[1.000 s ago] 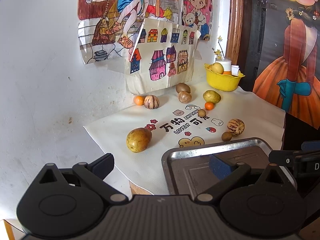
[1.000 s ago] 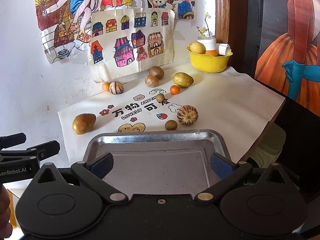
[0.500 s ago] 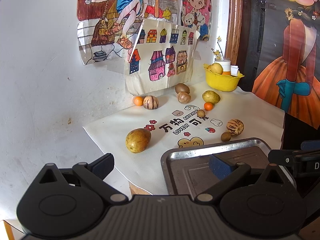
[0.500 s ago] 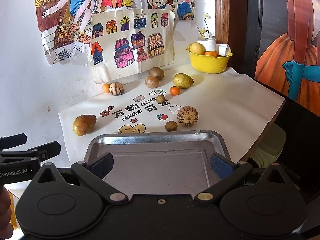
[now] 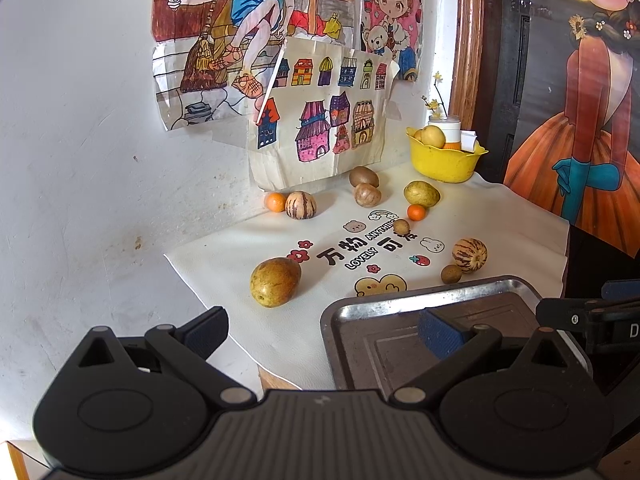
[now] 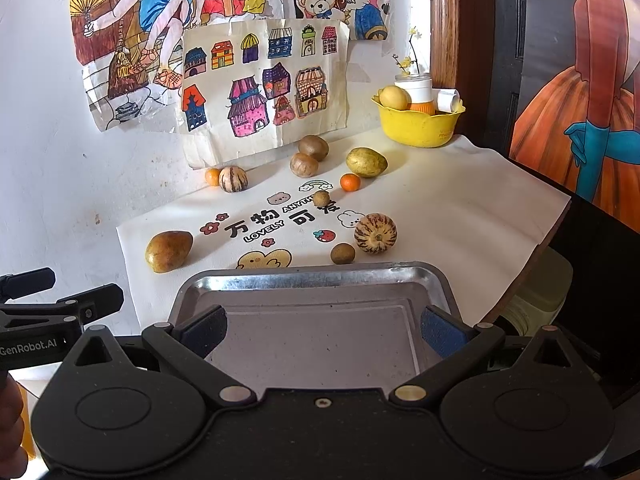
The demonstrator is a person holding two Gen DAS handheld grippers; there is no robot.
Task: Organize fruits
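Note:
Several fruits lie scattered on a white printed mat: a large yellow-brown fruit at the left, a striped melon with a small brown fruit beside it, two oranges, another striped fruit and brown ones farther back. An empty metal tray sits at the near edge. My left gripper hangs open over the mat's near left corner. My right gripper is open above the tray, holding nothing.
A yellow bowl with a fruit and a white jar stands at the back right. Drawings hang on the white wall behind. The table drops off at the right edge, beside a dark painted panel.
Both views have shifted very slightly; the fruits and tray stay where they were. Both grippers remain open.

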